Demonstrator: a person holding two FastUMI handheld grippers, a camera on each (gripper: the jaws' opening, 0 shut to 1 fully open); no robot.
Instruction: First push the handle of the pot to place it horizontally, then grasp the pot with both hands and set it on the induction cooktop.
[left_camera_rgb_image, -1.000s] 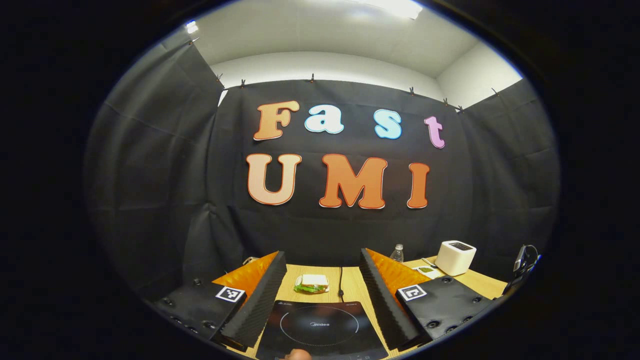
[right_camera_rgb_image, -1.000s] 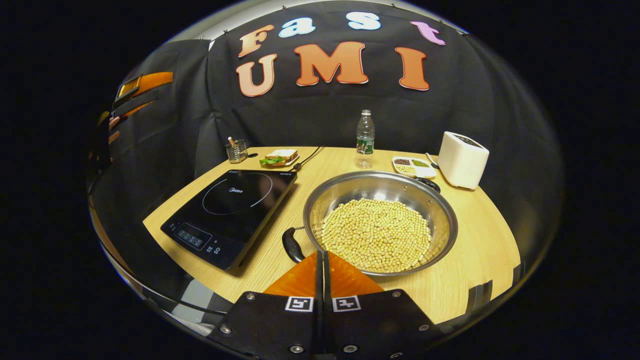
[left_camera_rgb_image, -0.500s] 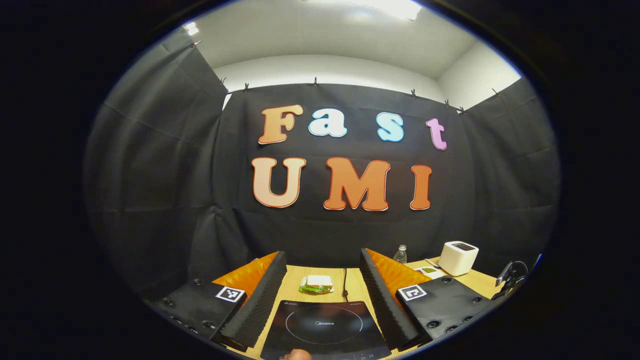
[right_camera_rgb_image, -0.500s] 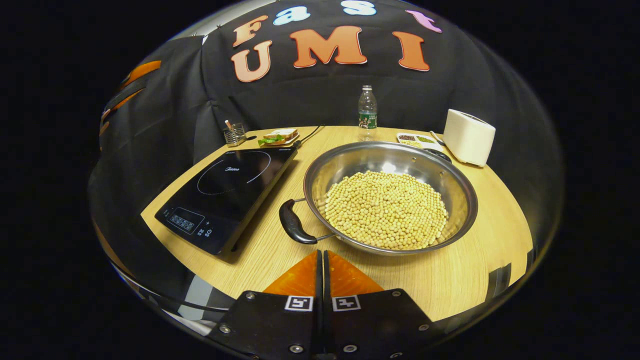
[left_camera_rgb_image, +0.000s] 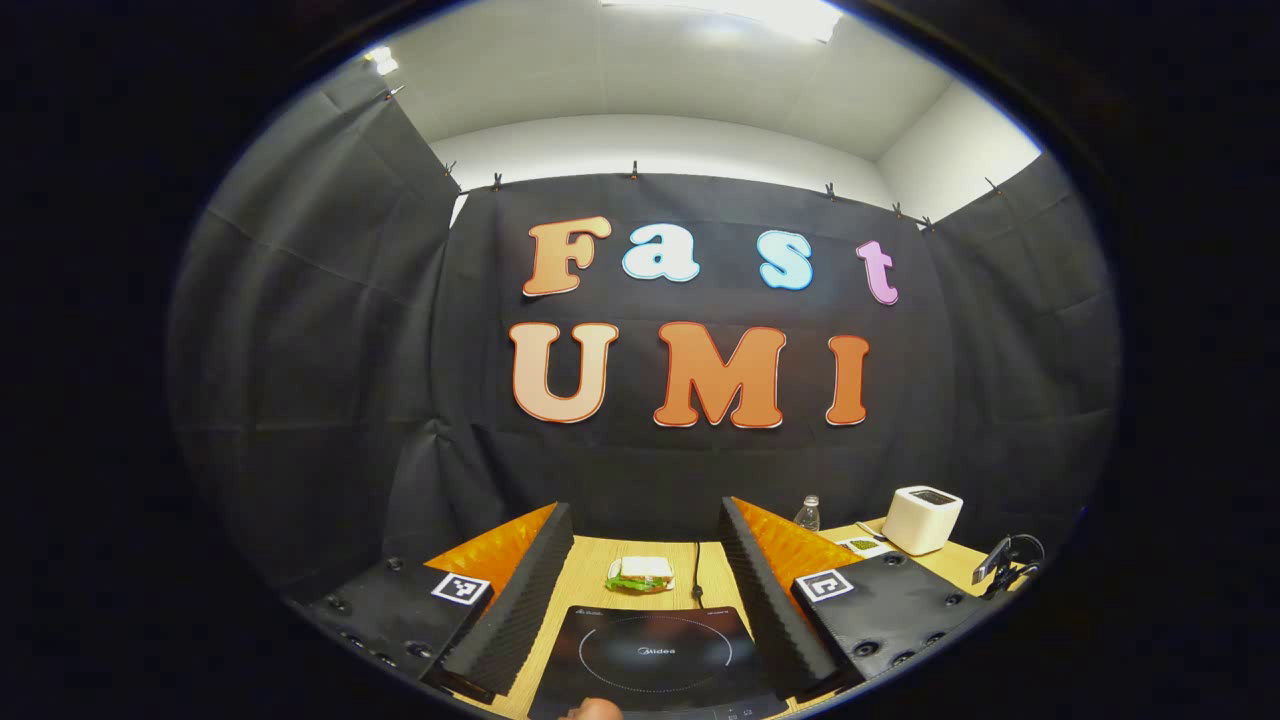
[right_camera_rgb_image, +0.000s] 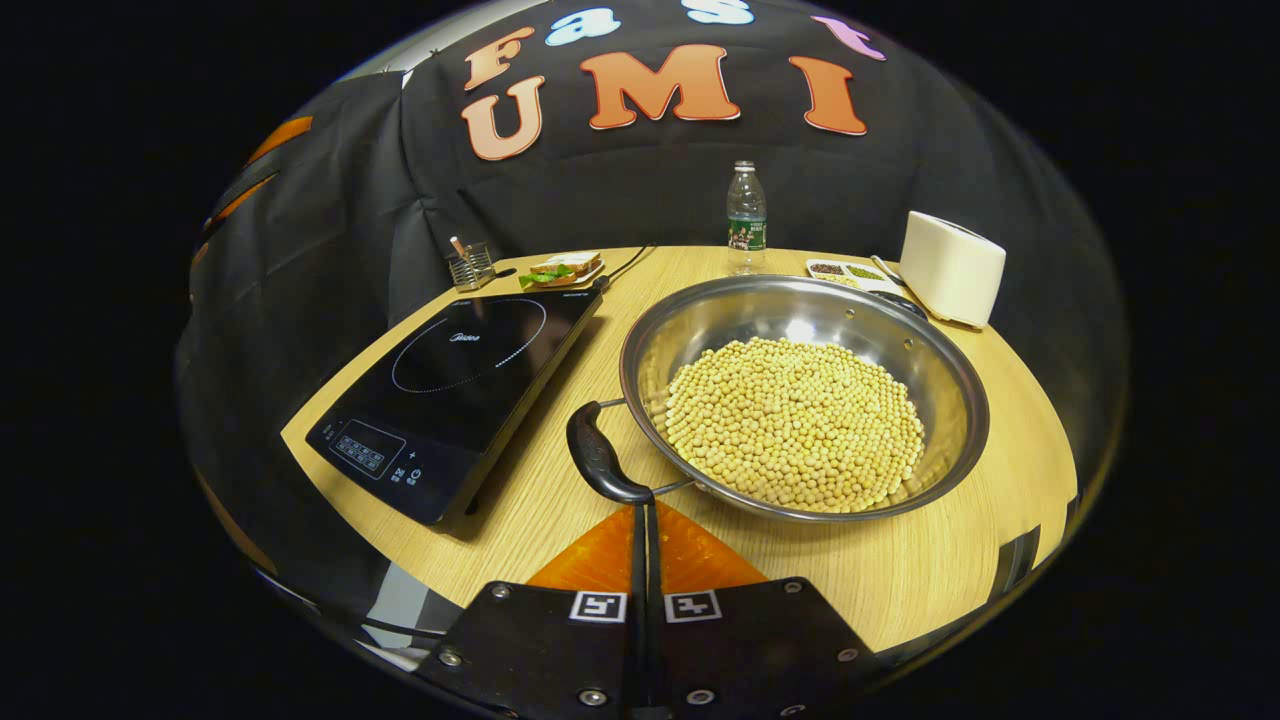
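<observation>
My right gripper's (right_camera_rgb_image: 643, 520) fingers are pressed together with nothing between them, their tips just at the near end of the pot's black handle (right_camera_rgb_image: 598, 462); I cannot tell if they touch it. My left gripper's (left_camera_rgb_image: 640, 560) fingers stand wide apart, holding nothing, raised and level above the cooktop (left_camera_rgb_image: 655, 655), whose near edge is cut off.

The pot (right_camera_rgb_image: 805, 395) sits on the table (right_camera_rgb_image: 960, 560) just right of the cooktop (right_camera_rgb_image: 450, 385), apart from it, and is heaped with pale beans (right_camera_rgb_image: 795, 425). Its near handle points toward the front left; the far handle is mostly hidden behind the rim. Behind the pot I see a bottle (right_camera_rgb_image: 746, 216), a divided tray (right_camera_rgb_image: 838, 271) with dark and green fillings too small to name, and a white box-like appliance (right_camera_rgb_image: 952, 268). A sandwich (right_camera_rgb_image: 562, 269) on a plate and a wire holder (right_camera_rgb_image: 470, 266) with a stick in it stand behind the cooktop.

My left gripper shows as orange slivers at the far left of the right gripper view, too cut off to read.
</observation>
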